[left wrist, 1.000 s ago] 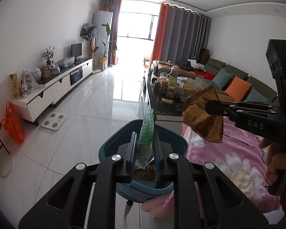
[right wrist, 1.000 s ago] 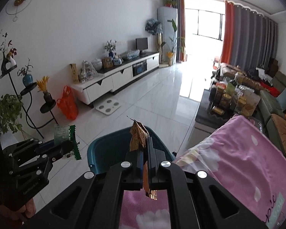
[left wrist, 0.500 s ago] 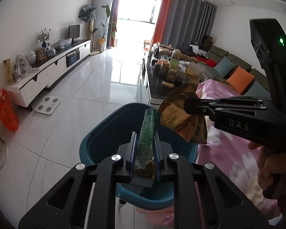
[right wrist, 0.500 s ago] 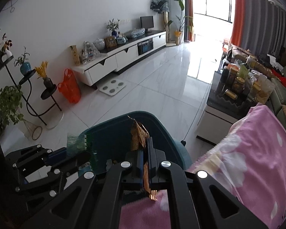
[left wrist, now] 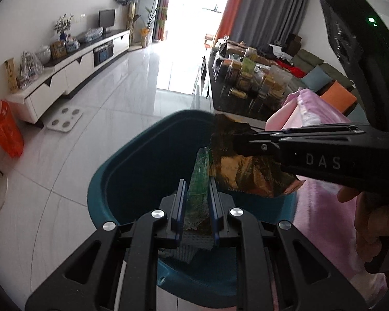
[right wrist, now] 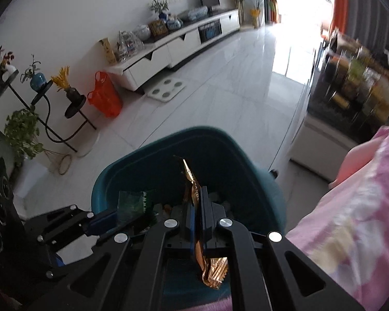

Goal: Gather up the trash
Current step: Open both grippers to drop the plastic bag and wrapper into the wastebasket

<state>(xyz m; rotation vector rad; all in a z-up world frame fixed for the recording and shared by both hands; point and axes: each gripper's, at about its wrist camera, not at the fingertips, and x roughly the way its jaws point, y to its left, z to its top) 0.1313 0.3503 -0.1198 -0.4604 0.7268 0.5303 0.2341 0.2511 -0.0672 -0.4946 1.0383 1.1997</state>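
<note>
Left tongs [left wrist: 197, 204], foreground of the left wrist view: fingers [left wrist: 179, 207] a narrow gap apart, with a green wrapper [left wrist: 198, 181] standing upright between them; whether the pads press it cannot be told. The wrapper is over the mouth of a teal bin [left wrist: 132, 155]. Crumpled grey trash [left wrist: 180, 248] lies inside the bin below the tongs.

Right tongs [right wrist: 197, 215], foreground of the right wrist view: fingers nearly closed on a gold wrapper [right wrist: 194, 194], which sticks up past the tips and hangs crumpled below them. This wrapper is also above the open bin. In the left wrist view the same tongs enter from the right, and the gold wrapper touches or overlaps the green one; which cannot be told. A hand [left wrist: 373, 233] grips the right handle at the edge of that view.

The bin stands on a white tiled floor [left wrist: 103, 119], just beside a pink flowered cover [right wrist: 355, 215] on the right.

Middle distance: a white scale [right wrist: 166, 90] and an orange bag [right wrist: 105, 98] on the floor near a long white cabinet [right wrist: 184, 41]; a plant stand [right wrist: 44, 98] left of the bag. A dark table [left wrist: 246, 90] crowded with jars and boxes lies beyond the pink cover.

Far: sofa [left wrist: 321, 72], grey and orange curtains [left wrist: 259, 7], bright window.
</note>
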